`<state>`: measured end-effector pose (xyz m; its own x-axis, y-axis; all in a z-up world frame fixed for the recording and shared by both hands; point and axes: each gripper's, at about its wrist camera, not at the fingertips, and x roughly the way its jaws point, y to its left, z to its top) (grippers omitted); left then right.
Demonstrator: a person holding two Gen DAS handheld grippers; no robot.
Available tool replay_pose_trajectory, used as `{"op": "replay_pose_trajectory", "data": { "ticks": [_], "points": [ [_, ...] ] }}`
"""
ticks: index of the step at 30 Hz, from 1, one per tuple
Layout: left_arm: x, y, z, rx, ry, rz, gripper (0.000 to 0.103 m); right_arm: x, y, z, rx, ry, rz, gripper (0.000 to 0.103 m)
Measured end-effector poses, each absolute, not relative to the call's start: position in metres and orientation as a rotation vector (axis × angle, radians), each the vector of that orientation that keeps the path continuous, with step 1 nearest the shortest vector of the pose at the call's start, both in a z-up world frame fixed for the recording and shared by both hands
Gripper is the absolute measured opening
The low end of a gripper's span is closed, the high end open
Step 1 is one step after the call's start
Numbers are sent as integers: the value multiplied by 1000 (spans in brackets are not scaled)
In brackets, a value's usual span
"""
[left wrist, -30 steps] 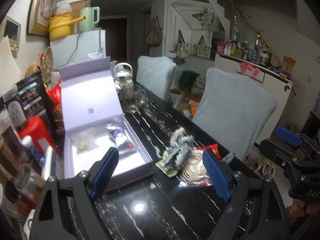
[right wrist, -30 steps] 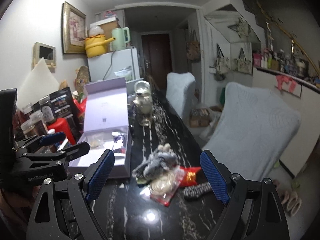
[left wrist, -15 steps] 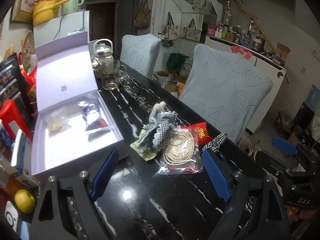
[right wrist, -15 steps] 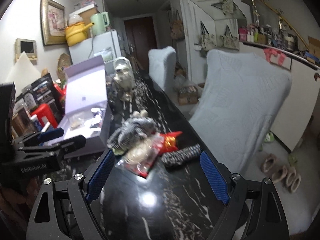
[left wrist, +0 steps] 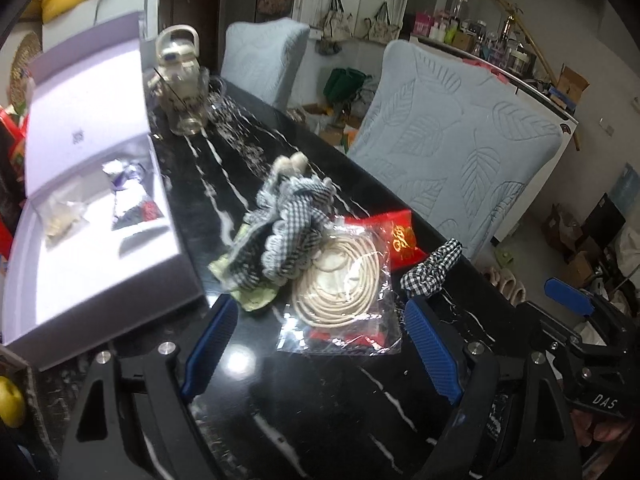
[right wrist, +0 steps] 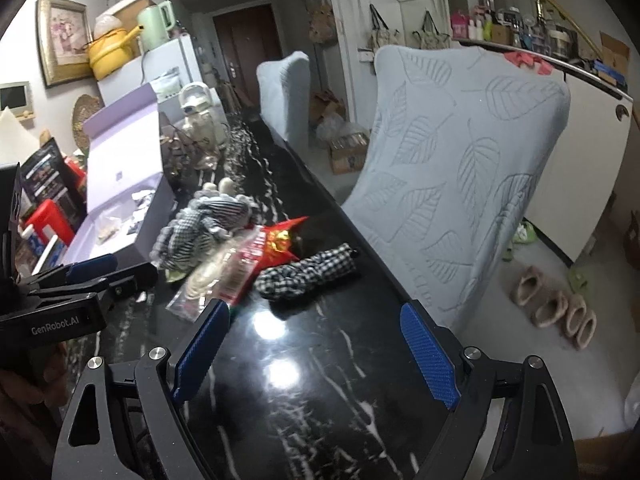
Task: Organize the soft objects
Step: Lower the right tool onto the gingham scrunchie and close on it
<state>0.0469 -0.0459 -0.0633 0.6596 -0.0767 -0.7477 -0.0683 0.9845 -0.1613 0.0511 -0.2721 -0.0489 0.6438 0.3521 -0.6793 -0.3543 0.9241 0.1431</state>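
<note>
On the black marble table [left wrist: 328, 392] lies a heap of checked black-and-white fabric pieces [left wrist: 288, 232], a clear bag of cream cord [left wrist: 344, 288], a red packet [left wrist: 400, 240] and a checked scrunchie [left wrist: 432, 268]. My left gripper [left wrist: 316, 340] hangs open just short of the cord bag, nothing between its fingers. An open lilac box [left wrist: 92, 216] with small packets inside sits to the left. In the right wrist view the scrunchie [right wrist: 308, 276] lies ahead of my open right gripper [right wrist: 316, 344], with the fabric heap [right wrist: 200, 228] and the box [right wrist: 124, 200] farther left.
A glass teapot [left wrist: 180, 76] stands at the table's far end. Two chairs with pale leaf-pattern covers [right wrist: 460, 168] line the table's right edge. Slippers [right wrist: 556, 304] lie on the floor. Cluttered bottles and boxes [right wrist: 44, 200] crowd the left side.
Both grippers have come down and tipped toward the table, closing in on the pile of soft items. Both stay open; the objects have not moved.
</note>
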Motion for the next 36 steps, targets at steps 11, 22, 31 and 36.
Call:
{"op": "replay_pose_trajectory", "data": {
  "ticks": [11, 22, 31, 36],
  "points": [
    [87, -61, -94, -169, 934, -25, 86, 77, -275, -65, -7, 825, 389, 88],
    [113, -61, -117, -158, 994, -8, 86, 93, -268, -77, 0, 871, 414, 88],
    [110, -57, -117, -190, 988, -53, 67, 97, -266, -81, 6, 881, 416, 88],
    [99, -59, -110, -184, 985, -68, 63, 97, -266, -81, 8, 883, 418, 88]
  ]
}}
